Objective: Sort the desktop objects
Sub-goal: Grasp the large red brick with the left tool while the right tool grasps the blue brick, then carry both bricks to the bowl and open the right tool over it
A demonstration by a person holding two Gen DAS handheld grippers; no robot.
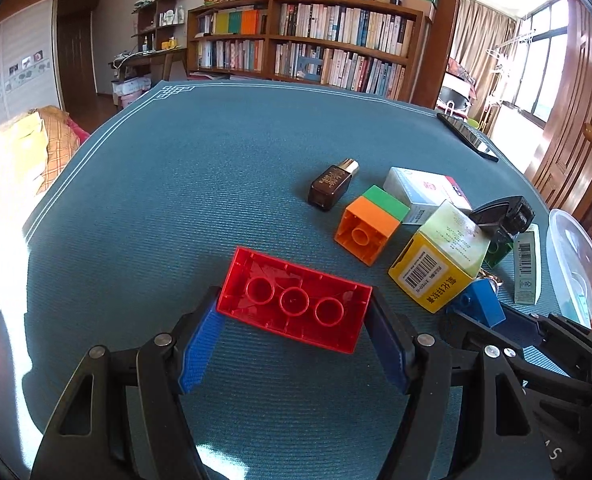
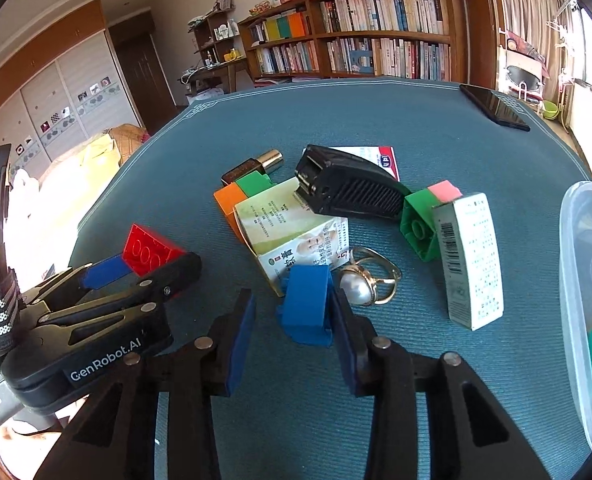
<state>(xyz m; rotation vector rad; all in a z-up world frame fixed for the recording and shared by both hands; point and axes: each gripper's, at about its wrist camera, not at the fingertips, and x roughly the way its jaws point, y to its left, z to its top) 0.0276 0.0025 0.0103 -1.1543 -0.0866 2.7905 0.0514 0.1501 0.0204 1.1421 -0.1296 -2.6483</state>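
Note:
A red brick [image 1: 296,300] lies upside down, tubes showing, between the blue pads of my left gripper [image 1: 296,299], which is shut on its two ends. In the right wrist view that gripper [image 2: 152,258] holds the red brick [image 2: 148,248] at the left. My right gripper [image 2: 292,296] straddles a small blue brick [image 2: 306,308] on the teal cloth. Its right finger touches the brick, while a gap shows at the left pad [image 2: 242,328], so it is open. The blue brick [image 1: 478,304] also shows at the right of the left wrist view.
Just past the blue brick lie a pearl ring [image 2: 366,284], a yellow-green carton [image 2: 292,228], an orange-green brick [image 1: 370,224], a brown bottle [image 1: 332,186], a black device [image 2: 352,188], a green-pink brick [image 2: 424,220] and a white box [image 2: 472,260]. A clear tub [image 2: 576,264] stands at the right, a phone [image 2: 496,108] far back.

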